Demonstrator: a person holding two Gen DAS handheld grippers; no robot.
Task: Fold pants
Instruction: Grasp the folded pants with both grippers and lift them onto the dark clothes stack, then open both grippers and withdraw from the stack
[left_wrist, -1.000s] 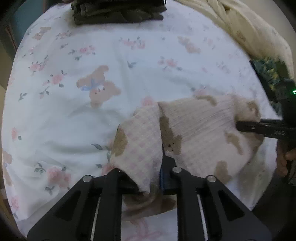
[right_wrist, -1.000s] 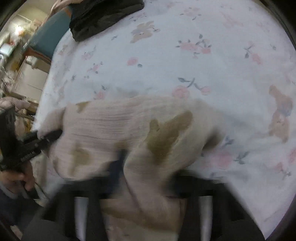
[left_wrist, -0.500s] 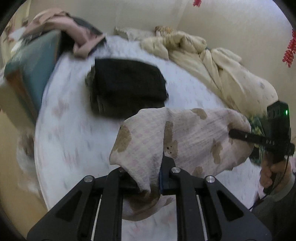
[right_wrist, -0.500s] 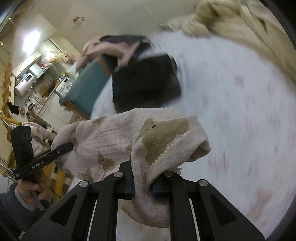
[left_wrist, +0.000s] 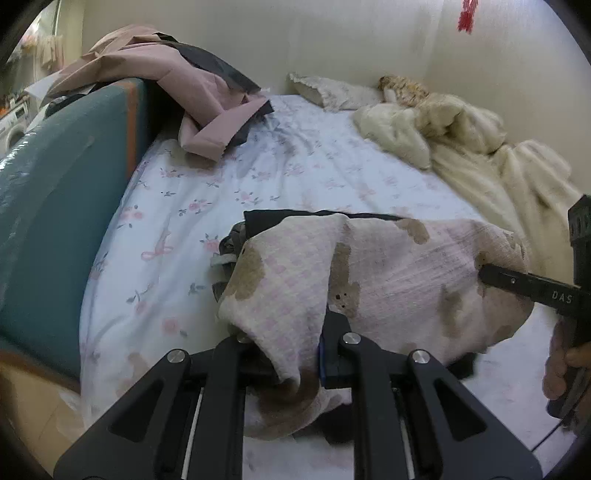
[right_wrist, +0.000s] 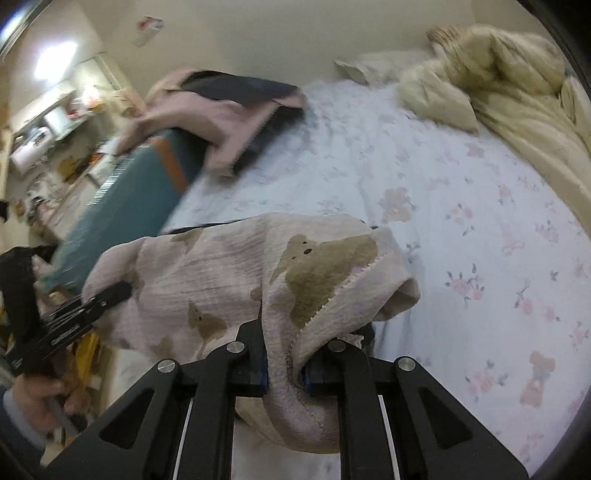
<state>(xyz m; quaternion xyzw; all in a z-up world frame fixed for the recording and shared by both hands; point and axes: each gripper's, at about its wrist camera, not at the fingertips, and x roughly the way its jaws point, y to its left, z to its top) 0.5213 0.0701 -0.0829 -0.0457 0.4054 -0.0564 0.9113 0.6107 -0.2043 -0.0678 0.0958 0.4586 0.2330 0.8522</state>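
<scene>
The folded pink pants with brown bear prints hang between my two grippers, lifted above the bed. My left gripper is shut on one end of the fabric. My right gripper is shut on the other end. In the left wrist view the right gripper's finger pinches the far right end. In the right wrist view the left gripper's finger pinches the far left end. A dark folded garment lies on the bed right behind and under the pants, mostly hidden.
The bed has a white floral sheet. A cream duvet is bunched at the back right. A pink and black jacket drapes over the teal footboard at the left. A pillow lies by the wall.
Both grippers have lifted the folded pants off the sheet and carried them forward over the dark folded garment. The cameras have tilted up toward the wall.
</scene>
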